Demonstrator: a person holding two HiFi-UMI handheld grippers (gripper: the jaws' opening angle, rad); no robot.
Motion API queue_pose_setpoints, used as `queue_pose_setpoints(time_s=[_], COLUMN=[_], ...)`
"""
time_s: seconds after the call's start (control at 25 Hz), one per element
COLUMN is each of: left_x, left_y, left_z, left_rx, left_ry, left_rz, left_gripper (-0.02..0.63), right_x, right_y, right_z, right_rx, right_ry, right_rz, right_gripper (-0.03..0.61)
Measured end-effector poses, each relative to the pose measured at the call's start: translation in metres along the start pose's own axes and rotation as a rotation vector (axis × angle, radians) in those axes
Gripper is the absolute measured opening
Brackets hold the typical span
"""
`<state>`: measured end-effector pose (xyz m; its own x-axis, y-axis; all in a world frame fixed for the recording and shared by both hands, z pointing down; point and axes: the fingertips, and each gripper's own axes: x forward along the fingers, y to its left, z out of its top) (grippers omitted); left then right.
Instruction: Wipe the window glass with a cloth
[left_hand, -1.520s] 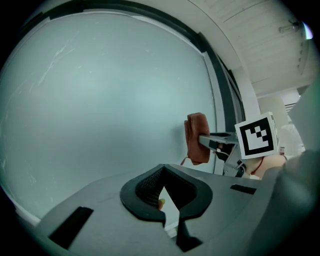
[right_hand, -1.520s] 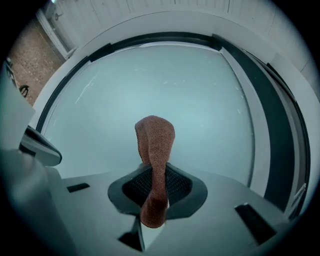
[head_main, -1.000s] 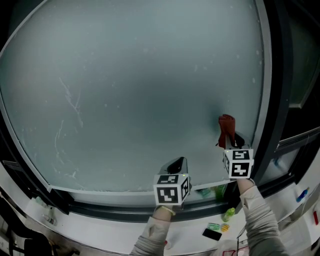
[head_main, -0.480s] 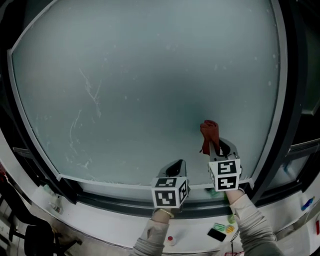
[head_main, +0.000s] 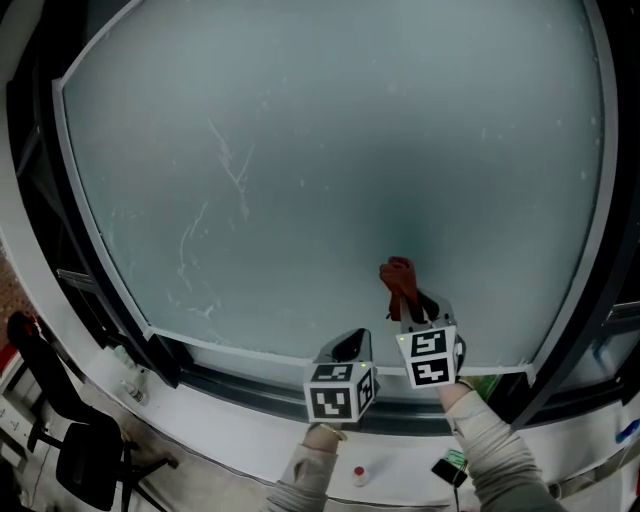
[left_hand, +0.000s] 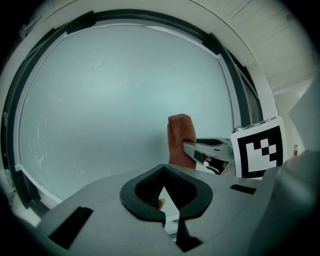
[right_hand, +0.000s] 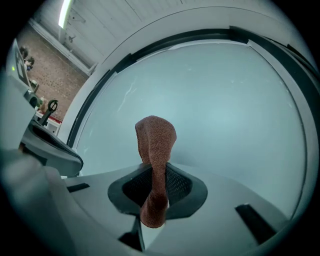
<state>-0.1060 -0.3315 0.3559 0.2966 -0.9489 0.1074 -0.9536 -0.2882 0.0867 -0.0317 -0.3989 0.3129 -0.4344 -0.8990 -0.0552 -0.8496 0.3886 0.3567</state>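
A rust-red cloth (head_main: 398, 285) sticks up out of my right gripper (head_main: 413, 308), which is shut on it low on the window glass (head_main: 330, 150). In the right gripper view the cloth (right_hand: 156, 145) rises folded from between the jaws of the right gripper (right_hand: 155, 189) towards the pane (right_hand: 225, 110); I cannot tell if it touches. My left gripper (head_main: 350, 345) hangs just left of it, shut with nothing held. From the left gripper (left_hand: 162, 200) view, the cloth (left_hand: 181, 137) and the right gripper (left_hand: 202, 148) show to the right.
Pale streaks (head_main: 232, 170) mark the hazy glass at upper left. A dark frame (head_main: 100, 300) rings the pane. On the white sill (head_main: 230, 440) below are a small red-capped bottle (head_main: 358, 472) and a dark phone (head_main: 450, 470). A black chair (head_main: 80, 450) stands at lower left.
My right gripper has carried the cloth leftward along the lower glass, closer to the left gripper. The head view has swung, so the streaks sit further right. The left gripper holds its place.
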Motion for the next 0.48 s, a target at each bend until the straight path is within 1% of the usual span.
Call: queue_pose_setpoints(time_s=[0.2, 0.48], left_x=[-0.005, 0.002], left_y=[0.012, 0.007], left_z=[-0.005, -0.005], left_rx=[-0.001, 0.003], left_ry=[0.010, 0.010], left_rz=[0.020, -0.006], left_gripper=[0.003, 0.003], right_x=[0.016, 0.018], right_y=[0.011, -0.017], right_z=[-0.008, -0.015], right_rx=[-0.013, -0.002], right_ry=[0.025, 0.044], right_rz=[0.009, -0.049], right_gripper=[0.048, 0.048])
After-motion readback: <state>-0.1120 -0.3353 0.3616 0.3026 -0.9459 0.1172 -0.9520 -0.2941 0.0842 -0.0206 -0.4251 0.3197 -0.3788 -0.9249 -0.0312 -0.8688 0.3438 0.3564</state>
